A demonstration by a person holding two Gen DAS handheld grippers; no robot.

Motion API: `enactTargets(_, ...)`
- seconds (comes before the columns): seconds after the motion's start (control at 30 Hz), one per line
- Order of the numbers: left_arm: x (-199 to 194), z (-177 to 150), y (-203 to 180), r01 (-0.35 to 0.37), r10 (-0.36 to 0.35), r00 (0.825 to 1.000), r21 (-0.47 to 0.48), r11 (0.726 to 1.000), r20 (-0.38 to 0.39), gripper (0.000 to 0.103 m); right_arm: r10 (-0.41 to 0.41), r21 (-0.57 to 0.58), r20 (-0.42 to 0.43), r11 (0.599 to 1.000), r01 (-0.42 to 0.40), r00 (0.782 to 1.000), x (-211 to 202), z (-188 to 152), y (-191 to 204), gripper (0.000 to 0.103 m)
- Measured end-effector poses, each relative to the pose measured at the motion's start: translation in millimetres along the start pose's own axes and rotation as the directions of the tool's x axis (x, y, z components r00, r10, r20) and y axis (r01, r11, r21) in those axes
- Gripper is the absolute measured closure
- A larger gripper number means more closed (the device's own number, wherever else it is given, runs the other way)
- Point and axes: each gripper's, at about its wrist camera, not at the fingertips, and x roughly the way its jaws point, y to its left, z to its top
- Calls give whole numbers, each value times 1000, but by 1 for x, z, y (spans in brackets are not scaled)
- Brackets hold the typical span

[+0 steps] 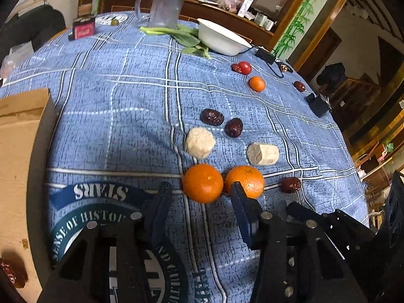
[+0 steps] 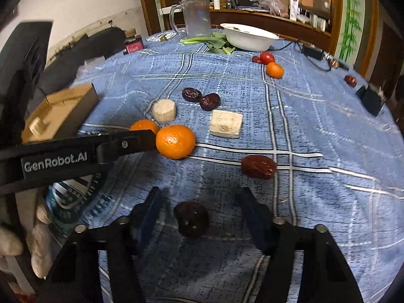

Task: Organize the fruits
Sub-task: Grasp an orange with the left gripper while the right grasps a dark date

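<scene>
Two oranges lie side by side on the blue checked cloth. My left gripper (image 1: 200, 192) is open just before the left orange (image 1: 202, 183), its right finger in front of the right orange (image 1: 244, 181). My right gripper (image 2: 199, 199) is open around a dark date (image 2: 192, 219) lying between its fingers. A red date (image 2: 258, 167) lies just beyond. Two pale banana pieces (image 1: 200, 142) (image 1: 263, 153) and two dark dates (image 1: 212, 117) lie further on. A smaller orange (image 1: 257, 83) and a tomato (image 1: 245, 67) are at the far right.
A cardboard box (image 1: 20, 156) stands at the left, holding a banana piece (image 2: 37, 126) and a date (image 1: 12, 272). A white bowl (image 1: 222, 39), greens, a clear jug (image 1: 165, 3), a pink box and black chargers sit at the table's far side.
</scene>
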Motion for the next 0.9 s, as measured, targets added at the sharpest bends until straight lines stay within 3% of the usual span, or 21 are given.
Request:
enactTargets(0.1, 0, 0, -2, 8, -9, 1000, 22, 1000, 28, 72, 38, 28, -6, 999, -38, 999, -4, -2, -7, 58)
enactTargets(0.3, 2, 0, -3, 2, -5, 997, 37, 999, 79, 70, 50, 41, -3, 998, -49, 999, -8, -7, -10, 58)
enactTargets(0.47, 7, 1, 5, 14, -14, 996, -2, 1000, 90, 56, 44, 39, -3, 998, -44, 999, -7, -5, -6, 54)
enactTargets(0.57, 6, 2, 7, 23, -23, 995, 1, 1000, 93, 56, 32, 26, -4, 999, -32, 999, -5, -5, -2, 50)
enactTargets(0.6, 6, 1, 4, 21, -23, 995, 20, 1000, 96, 70, 24, 21, -5, 999, -24, 1000, -5, -5, -1, 50)
enactTargets(0.7, 2, -3, -8, -9, -1, 993, 83, 997, 117, 73, -8, -2, -11, 1000, 8, 1000, -4, -4, 5, 50)
enactTargets(0.77, 0, -6, -15, -11, -4, 991, 119, 993, 131, 73, -20, -10, -9, 1000, 20, 1000, -5, -6, 7, 54)
enactTargets(0.83, -2, -8, -18, -4, -14, 991, 131, 991, 135, 73, -20, -1, -8, 1000, 20, 1000, -8, -8, 7, 69)
enactTargets(0.9, -3, -8, -17, 2, -21, 990, 133, 991, 137, 73, -2, 30, -7, 1000, 2, 1000, -11, -10, 4, 71)
